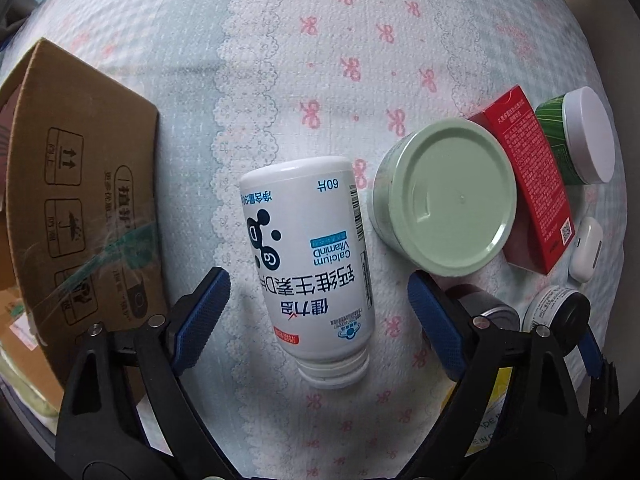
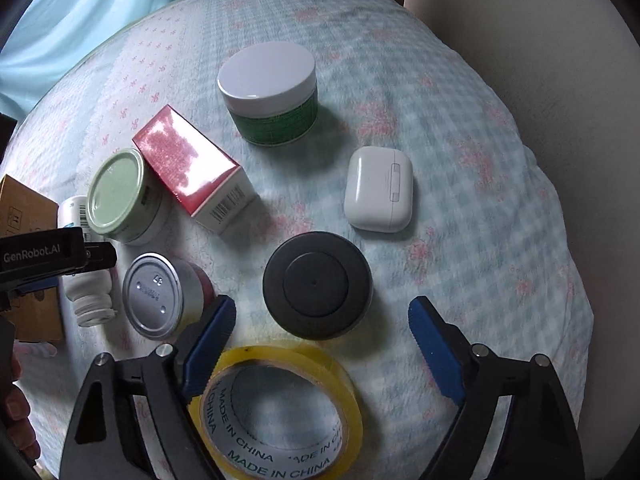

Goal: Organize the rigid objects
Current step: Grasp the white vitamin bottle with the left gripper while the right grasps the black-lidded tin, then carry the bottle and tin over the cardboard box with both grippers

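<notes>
A white calcium bottle (image 1: pixel 308 268) lies on its side on the cloth, neck toward me, between the open blue pads of my left gripper (image 1: pixel 318 312), untouched. It also shows in the right wrist view (image 2: pixel 86 280), partly hidden by the left gripper body. My right gripper (image 2: pixel 322 340) is open and empty above a black round lid (image 2: pixel 317 285) and a yellow tape roll (image 2: pixel 280 412). A pale green tin (image 1: pixel 446 196) (image 2: pixel 120 198), a red box (image 1: pixel 528 184) (image 2: pixel 192 164), a green jar with a white lid (image 2: pixel 270 92) (image 1: pixel 576 136), a white earbud case (image 2: pixel 378 189) (image 1: pixel 586 248) and a silver can (image 2: pixel 162 296) stand around.
A cardboard box (image 1: pixel 80 200) stands at the left of the bottle, its flap up; its corner shows in the right wrist view (image 2: pixel 24 208). The patterned cloth (image 1: pixel 320 60) covers the surface. A beige wall (image 2: pixel 560 60) lies beyond the far right edge.
</notes>
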